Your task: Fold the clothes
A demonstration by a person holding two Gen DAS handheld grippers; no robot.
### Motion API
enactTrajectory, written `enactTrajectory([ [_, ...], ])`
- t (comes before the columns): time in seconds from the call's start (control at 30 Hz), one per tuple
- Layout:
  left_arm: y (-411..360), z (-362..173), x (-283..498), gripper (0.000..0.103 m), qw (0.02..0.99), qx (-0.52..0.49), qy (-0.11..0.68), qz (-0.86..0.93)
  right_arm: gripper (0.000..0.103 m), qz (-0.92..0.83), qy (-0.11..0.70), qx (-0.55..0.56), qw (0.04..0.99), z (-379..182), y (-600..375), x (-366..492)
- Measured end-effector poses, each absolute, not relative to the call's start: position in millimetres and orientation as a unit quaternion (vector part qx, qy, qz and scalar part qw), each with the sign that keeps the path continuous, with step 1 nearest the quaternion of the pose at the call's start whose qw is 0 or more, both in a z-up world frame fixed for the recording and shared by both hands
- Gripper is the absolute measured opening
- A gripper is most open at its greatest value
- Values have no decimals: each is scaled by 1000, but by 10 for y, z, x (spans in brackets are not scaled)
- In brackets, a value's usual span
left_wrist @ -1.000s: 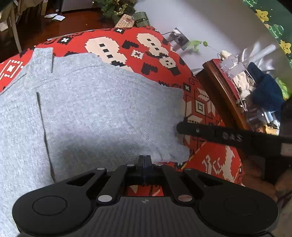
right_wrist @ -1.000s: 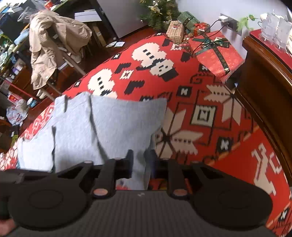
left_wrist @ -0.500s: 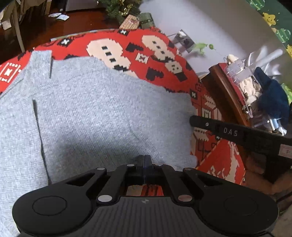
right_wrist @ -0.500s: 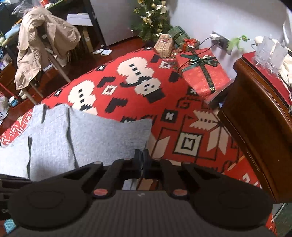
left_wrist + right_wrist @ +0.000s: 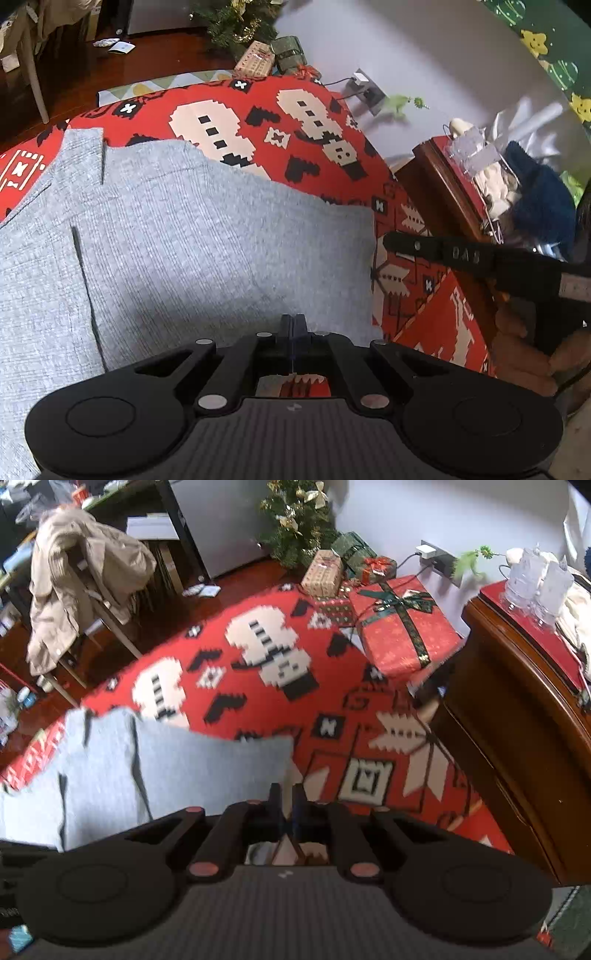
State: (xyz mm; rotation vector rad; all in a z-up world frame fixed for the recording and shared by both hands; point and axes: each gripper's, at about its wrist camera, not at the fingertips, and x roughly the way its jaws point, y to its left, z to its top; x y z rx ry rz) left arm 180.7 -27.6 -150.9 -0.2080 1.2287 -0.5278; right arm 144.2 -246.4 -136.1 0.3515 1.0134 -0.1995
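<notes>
Garment: we see the grey ribbed knit top (image 5: 207,251) lying flat on the red patterned blanket (image 5: 303,147) | left tool (image 5: 293,323) clenched at its near hem (grip unclear) | right tool (image 5: 287,794) opening, jaws empty, beside its corner.

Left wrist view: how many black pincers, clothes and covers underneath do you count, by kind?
Pincers: 2, the left gripper shut, the right gripper with jaws opening, nothing between them.
Clothes: 1, the grey garment.
Covers: 1, the red patterned cover.
Total: 4.
</notes>
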Motion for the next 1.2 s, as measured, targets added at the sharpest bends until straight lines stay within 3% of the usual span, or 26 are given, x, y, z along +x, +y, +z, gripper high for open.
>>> enactTrajectory([
  [0.1,-262,-1509,1842,0,783,-97,568,-235,22,-88,479,157,859,-1363,-2476,1571],
  [0.27,-221,-1487,1920,0,791,-101,561,-224,22,-78,483,143,860,-1466,-2482,1762],
  [0.33,-228,-1486,1952,0,792,-100,561,-221,17,-73,491,135,857,-1517,-2467,1813],
  [0.4,-245,-1477,1978,0,793,-98,560,-219,0,-81,494,117,858,-1548,-2451,1832],
  [0.6,-618,-1336,1821,0,791,-23,544,-280,2,-87,494,163,849,-1530,-2692,1780],
  [0.73,-990,-1318,1586,0,780,58,533,-323,10,-84,488,194,847,-1446,-2829,1661],
  [1.0,-1475,-1427,1370,25,779,150,520,-315,12,-74,481,220,846,-1207,-2916,1265],
  [1.2,-1667,-1575,1371,27,763,194,533,-310,12,-92,488,256,829,-1193,-3006,871],
])
